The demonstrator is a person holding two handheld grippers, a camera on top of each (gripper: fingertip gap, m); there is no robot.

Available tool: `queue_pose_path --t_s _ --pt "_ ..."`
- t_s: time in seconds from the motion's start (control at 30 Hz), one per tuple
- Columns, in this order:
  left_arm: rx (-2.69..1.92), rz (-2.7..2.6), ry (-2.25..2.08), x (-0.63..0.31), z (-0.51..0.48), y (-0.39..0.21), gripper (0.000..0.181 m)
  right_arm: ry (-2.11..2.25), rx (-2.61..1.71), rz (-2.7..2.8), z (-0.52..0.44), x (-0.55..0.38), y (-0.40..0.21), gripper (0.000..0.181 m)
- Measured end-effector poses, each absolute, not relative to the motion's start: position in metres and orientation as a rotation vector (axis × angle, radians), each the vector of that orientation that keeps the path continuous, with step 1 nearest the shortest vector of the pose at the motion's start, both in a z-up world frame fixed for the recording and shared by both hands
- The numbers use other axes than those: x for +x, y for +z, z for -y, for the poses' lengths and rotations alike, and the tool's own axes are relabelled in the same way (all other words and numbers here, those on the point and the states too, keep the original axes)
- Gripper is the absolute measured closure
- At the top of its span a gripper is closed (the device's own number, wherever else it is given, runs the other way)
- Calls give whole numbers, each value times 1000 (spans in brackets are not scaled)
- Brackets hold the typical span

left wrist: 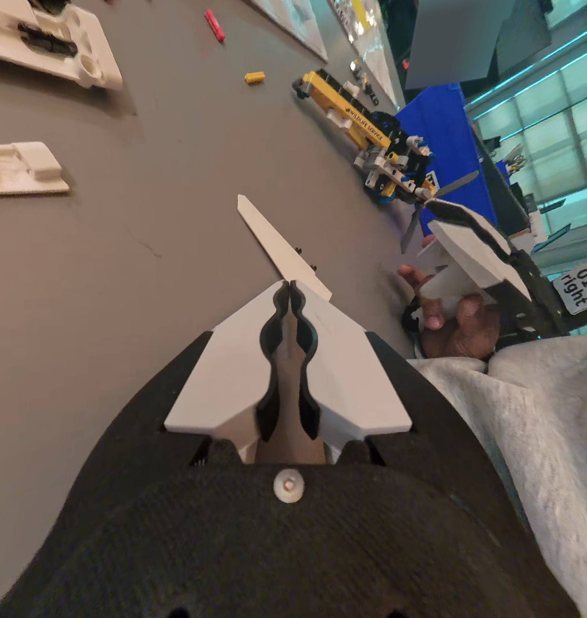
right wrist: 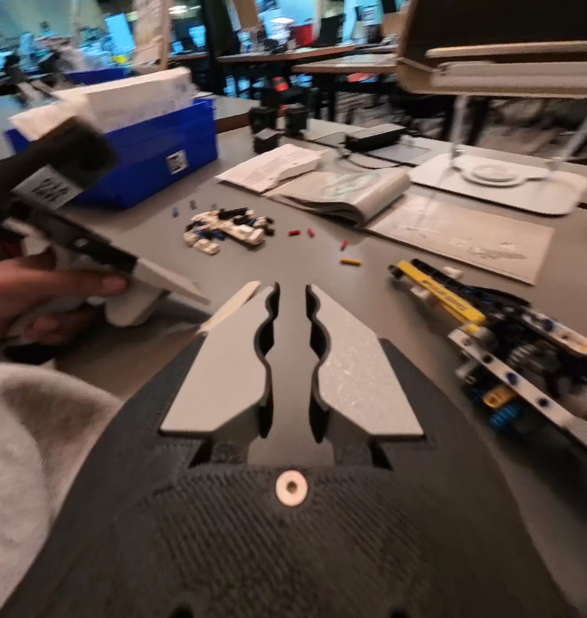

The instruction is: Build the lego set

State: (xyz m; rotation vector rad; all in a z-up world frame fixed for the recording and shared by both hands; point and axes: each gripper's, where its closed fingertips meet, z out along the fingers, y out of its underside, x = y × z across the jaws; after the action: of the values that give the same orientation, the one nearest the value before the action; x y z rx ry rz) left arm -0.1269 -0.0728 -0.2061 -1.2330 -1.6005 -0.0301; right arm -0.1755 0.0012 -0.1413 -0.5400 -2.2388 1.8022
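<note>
Jaws: left gripper [left wrist: 290, 284] pinches white blade [left wrist: 278, 245], seemingly; right gripper [right wrist: 292, 287] parted, empty — loose-piece heap [right wrist: 226, 229] right-view only.

Blue bin [right wrist: 144, 160] behind open booklet [right wrist: 335, 190]; white trays [left wrist: 44, 40] on table.

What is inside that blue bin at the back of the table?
White boxes stick up out of the blue bin. Anything deeper is hidden by its walls, and the left gripper covers its left end.
</note>
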Motion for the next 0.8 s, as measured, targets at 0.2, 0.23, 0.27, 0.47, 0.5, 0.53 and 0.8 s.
queue_pose_path --t_s 0.2,0.23,0.27,0.47,0.5,0.53,0.8 --pt "-1018 1499 169 -132 103 -174 170 1669 -780 2065 -27 -213 -143 172" --pt "-995 1501 192 -132 107 -172 170 1648 -780 2071 -28 -214 -144 175" --pt "-989 1499 212 -132 108 -170 169 1633 -775 2075 -28 -215 -146 177" --pt "-1005 1505 234 -132 108 -171 166 1733 -650 2003 -29 -208 -131 181" --pt "-1003 1506 236 -132 108 -171 165 1787 -596 1951 -29 -205 -123 181" --pt "-1002 1507 239 -132 108 -171 164 1837 -540 1921 -29 -199 -116 181" --pt "-1009 1530 228 -133 108 -175 154 1770 -438 2116 -21 -185 -135 181"
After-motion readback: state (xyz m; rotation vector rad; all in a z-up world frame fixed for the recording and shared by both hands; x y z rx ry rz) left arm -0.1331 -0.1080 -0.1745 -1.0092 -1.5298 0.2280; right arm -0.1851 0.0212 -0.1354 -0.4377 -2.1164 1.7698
